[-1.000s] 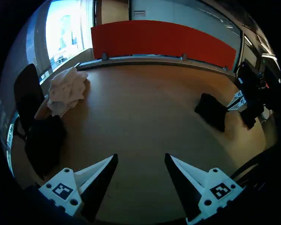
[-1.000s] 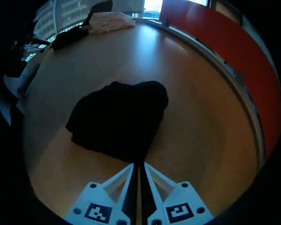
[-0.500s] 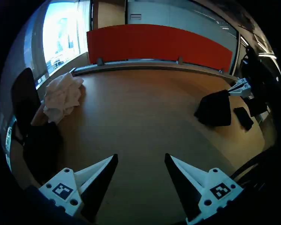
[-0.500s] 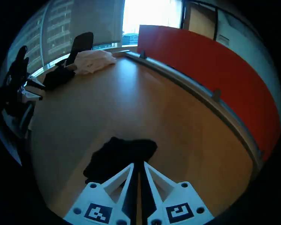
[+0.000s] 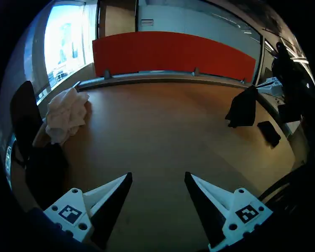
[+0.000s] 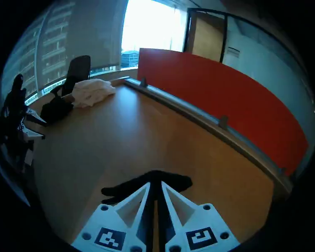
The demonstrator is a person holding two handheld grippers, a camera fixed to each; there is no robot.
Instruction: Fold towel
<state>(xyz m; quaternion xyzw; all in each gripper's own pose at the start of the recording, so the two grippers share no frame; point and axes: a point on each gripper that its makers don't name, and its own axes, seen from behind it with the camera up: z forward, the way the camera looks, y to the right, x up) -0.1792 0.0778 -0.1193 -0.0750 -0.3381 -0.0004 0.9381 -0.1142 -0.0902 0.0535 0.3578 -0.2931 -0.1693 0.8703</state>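
Towel (image 6: 174,182) hangs, apparently pinched between right fingers (image 6: 134,208).

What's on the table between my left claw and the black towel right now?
Nothing: in the left gripper view, bare wooden tabletop runs from the open left claw to the hanging black towel.
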